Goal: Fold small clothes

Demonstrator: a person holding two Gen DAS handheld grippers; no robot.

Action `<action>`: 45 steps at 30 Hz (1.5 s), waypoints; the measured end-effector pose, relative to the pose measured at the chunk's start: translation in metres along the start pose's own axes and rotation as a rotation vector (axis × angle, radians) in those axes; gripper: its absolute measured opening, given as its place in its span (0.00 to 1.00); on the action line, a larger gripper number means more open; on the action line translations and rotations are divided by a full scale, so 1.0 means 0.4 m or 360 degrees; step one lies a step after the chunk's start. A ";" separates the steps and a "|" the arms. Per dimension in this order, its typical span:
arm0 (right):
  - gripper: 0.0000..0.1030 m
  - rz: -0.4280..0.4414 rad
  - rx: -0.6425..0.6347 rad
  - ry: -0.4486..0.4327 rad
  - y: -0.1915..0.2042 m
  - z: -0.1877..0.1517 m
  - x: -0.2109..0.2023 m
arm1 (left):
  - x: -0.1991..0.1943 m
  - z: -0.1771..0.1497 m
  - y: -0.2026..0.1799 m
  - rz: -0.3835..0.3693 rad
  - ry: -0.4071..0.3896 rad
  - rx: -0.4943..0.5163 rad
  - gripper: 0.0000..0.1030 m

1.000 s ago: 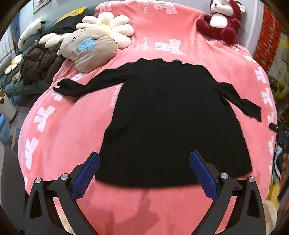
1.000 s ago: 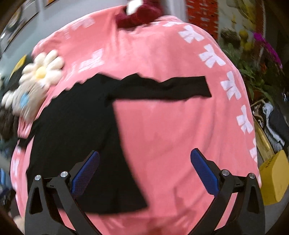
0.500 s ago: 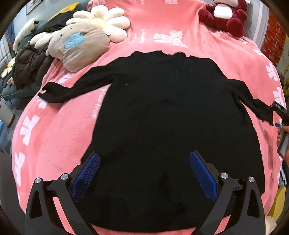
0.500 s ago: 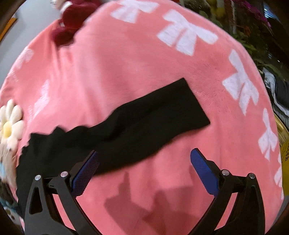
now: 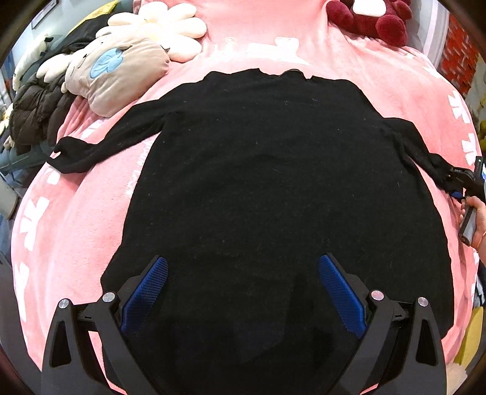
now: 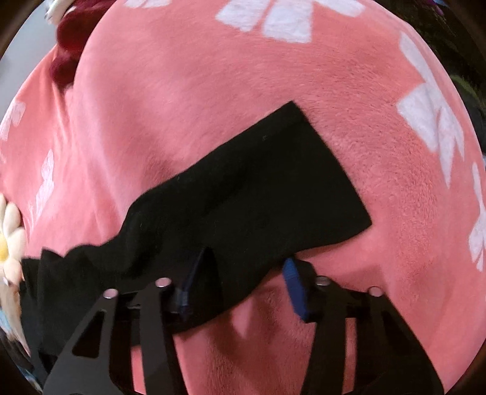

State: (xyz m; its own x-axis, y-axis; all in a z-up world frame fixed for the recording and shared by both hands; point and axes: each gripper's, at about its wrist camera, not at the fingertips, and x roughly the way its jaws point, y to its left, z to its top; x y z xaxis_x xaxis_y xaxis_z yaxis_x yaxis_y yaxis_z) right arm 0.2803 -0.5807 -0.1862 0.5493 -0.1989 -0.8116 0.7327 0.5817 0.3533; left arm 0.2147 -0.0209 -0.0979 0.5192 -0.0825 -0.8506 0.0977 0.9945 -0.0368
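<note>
A black long-sleeved sweater (image 5: 273,182) lies flat, sleeves spread, filling the middle of a bed under a pink bow-print blanket (image 5: 70,218). Upper left sit a flower cushion (image 5: 164,27) and a beige plush (image 5: 118,70); upper right, a dark red plush toy (image 5: 373,18). The left tool (image 5: 243,291) hovers released above the hem. The right tool (image 6: 240,282) has just been closing, with the sleeve (image 6: 258,194) between its blue pads, gathered there.

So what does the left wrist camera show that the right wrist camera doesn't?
Only the left wrist view shows the whole black top, its other sleeve, the beige plush pillow and the open left gripper. Only the right shows the right gripper, its jaws just closing, around the sleeve. Both show the pink blanket.
</note>
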 end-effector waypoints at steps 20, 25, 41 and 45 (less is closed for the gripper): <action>0.03 0.0952 -0.0798 -0.0378 0.705 -0.118 -0.529 | -0.083 -0.031 0.070 -0.0111 -0.0050 -0.0072 0.95; 0.38 0.1019 -0.1255 0.0021 0.958 -0.387 -0.425 | -0.119 -0.046 0.116 -0.0123 -0.0061 -0.0138 0.95; 0.50 0.0297 -0.1118 0.0144 0.423 -0.456 -0.379 | -0.110 0.001 0.142 -0.0242 -0.0081 -0.0214 0.95; 0.51 0.0362 -0.1002 0.0109 0.388 -0.456 -0.403 | -0.036 0.163 0.121 -0.0366 -0.0044 -0.0388 0.95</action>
State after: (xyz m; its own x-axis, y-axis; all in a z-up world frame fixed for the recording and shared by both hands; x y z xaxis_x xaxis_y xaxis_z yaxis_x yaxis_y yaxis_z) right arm 0.2322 -0.3145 -0.0852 0.6204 0.0212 -0.7840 0.2161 0.9563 0.1969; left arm 0.2671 0.0243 -0.0531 0.5306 -0.3049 -0.7909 0.0108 0.9354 -0.3534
